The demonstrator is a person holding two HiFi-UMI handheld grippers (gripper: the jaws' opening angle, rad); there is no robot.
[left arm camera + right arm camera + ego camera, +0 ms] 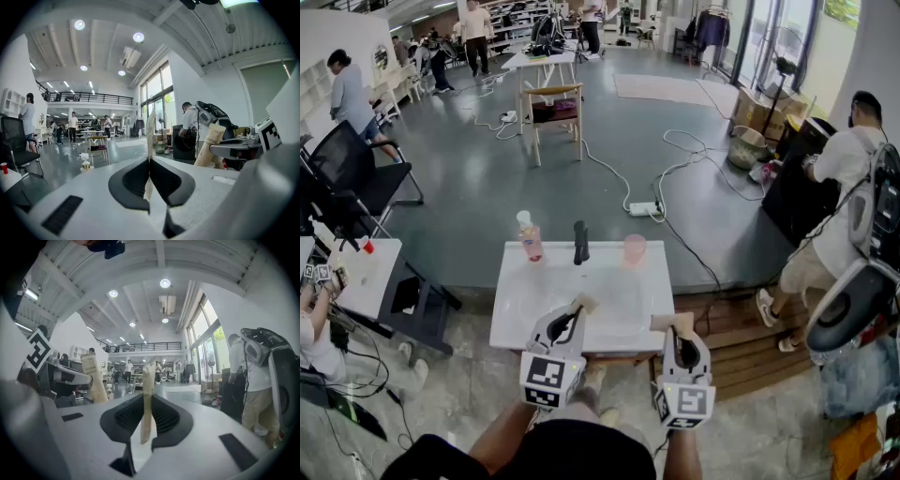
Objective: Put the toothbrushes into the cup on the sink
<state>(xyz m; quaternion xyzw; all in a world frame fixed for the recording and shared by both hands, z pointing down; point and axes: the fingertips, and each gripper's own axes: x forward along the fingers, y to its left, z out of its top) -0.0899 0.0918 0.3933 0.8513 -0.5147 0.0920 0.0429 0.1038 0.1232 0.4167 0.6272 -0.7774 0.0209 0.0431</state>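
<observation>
a person at the white sink counter [511, 311] is holding a beige paper-wrapped toothbrush [150, 136] clamped edge-on in the fully closed left gripper [575, 314]. the barely parted jaws of the right gripper [677, 330] are pinching a second beige wrapped toothbrush [148, 394]. both are hovering at the near edge, well apart from the translucent pink cup [634, 249], seemingly empty, beside the black faucet [580, 242]. the step is calling for one package at a time, lowered end-first and released only inside the rim.

Sink [511, 319], bottle [529, 238], faucet [580, 243], pink cup [635, 249]
</observation>
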